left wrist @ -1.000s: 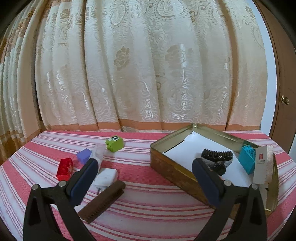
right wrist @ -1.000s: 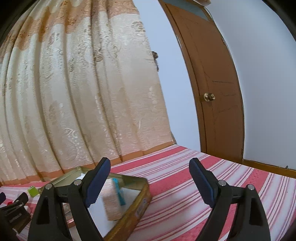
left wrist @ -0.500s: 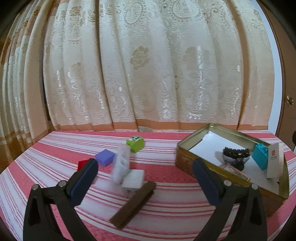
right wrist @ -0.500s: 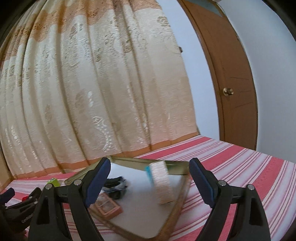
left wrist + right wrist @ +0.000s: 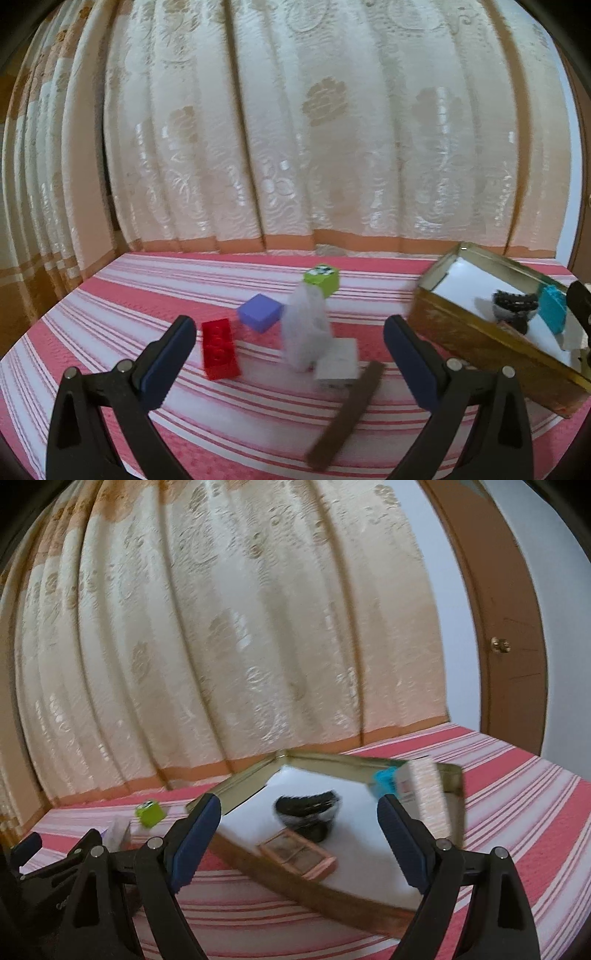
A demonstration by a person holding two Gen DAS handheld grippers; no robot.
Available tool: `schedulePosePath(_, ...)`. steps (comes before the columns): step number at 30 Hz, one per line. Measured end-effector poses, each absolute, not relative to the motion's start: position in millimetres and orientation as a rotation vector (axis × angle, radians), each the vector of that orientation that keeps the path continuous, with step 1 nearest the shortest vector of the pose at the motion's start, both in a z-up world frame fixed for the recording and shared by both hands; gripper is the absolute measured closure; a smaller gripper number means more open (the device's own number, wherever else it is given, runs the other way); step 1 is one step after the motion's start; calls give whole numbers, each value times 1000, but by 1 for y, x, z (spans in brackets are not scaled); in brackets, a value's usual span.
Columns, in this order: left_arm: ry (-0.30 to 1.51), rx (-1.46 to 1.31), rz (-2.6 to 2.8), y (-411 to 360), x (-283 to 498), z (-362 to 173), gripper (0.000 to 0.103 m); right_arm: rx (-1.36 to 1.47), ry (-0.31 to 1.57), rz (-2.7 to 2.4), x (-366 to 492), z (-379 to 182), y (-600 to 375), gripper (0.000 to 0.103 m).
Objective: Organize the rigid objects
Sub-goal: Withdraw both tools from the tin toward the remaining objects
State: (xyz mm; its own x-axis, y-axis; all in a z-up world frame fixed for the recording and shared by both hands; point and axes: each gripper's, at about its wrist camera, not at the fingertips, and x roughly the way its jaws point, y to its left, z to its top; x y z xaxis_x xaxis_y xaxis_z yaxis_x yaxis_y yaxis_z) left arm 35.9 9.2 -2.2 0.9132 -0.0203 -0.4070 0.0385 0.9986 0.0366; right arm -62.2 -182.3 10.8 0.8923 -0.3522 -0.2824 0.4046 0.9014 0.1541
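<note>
Gold tin [image 5: 452,775]: on the striped tabletop [image 5: 129,295], open, holding a black hair clip [image 5: 306,806], teal brick [image 5: 384,781], tan case [image 5: 299,853] and a white box [image 5: 424,797] leaning on its wall.
Left of the tin: red brick [image 5: 218,349], purple block [image 5: 260,312], green cube [image 5: 322,278], white adapter [image 5: 338,360], brown comb [image 5: 347,410].
Left gripper [image 5: 290,341]: fingers wide, empty.
Right gripper [image 5: 299,821]: fingers wide, empty, before the tin.

Two wrist cameras, low over the striped cloth

We look from the left over loose pieces toward the curtain, the gold tin [image 5: 476,343] at right; from the right we sit near the tin [image 5: 306,882]. Both views share it and the green block [image 5: 322,278] [image 5: 149,812].
</note>
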Motion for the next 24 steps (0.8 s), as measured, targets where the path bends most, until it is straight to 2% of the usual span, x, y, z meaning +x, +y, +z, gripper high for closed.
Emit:
schedulePosePath(9,483,21,54,60,62,-8,0,209,347,-295,-35,4,-147,15)
schedulePosePath(24,657,-71,227,131,104,-28,0,218,616,-110,17,-22,-89,15)
